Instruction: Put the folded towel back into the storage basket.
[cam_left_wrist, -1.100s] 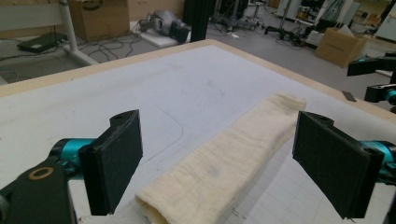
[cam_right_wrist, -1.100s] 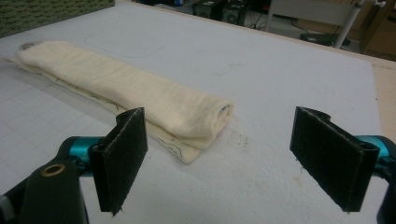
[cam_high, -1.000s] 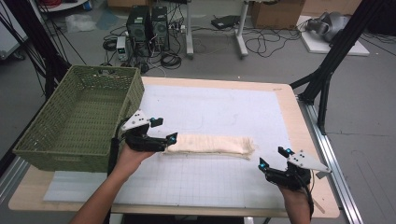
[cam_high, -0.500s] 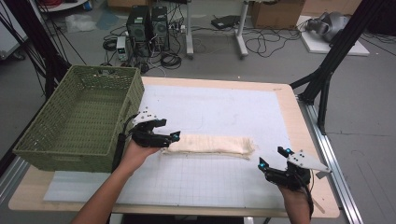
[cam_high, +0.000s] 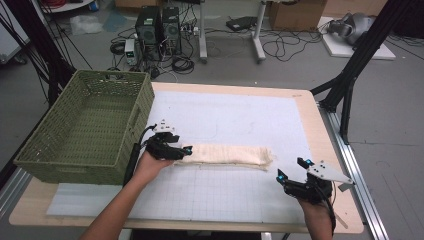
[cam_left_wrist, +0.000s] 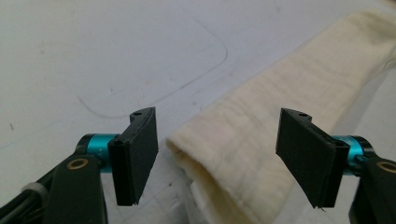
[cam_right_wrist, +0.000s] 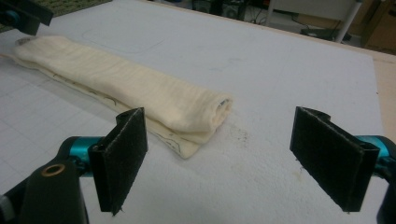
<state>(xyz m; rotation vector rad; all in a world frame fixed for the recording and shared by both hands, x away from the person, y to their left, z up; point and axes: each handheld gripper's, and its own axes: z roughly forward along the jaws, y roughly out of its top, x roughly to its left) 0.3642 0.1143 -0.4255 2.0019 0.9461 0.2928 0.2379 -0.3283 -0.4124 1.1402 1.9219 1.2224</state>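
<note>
Left tongs (cam_high: 172, 149) sit at the near-basket end of the rolled cream cloth (cam_high: 227, 154), jaws released and spread, with the cloth's folded end lying between them on the white mat (cam_high: 240, 115); in the left gripper view the cloth end (cam_left_wrist: 243, 154) lies low between the two black pads without either pad touching it. Against the picture a second ago, the left tongs have crept a little further along the cloth end and turned slightly, while the cloth itself has not shifted: same straight lie, same length, far end unchanged. Against the half-second picture the difference is very small, only a slight settling of the hand. Judgement: the left tongs are lining up for a grasp on that end but have not closed, so no lift or pull has begun. Right tongs (cam_high: 296, 176) hover well clear of the cloth's other end, toward the person's side and the table (cam_high: 330, 150) edge, jaws released and empty; they have stayed put across all three pictures. In the right gripper view the rolled end (cam_right_wrist: 205, 114) lies ahead of the pads. The green basket (cam_high: 85, 125) stands just beside the left tongs, empty as far as can be seen.
</note>
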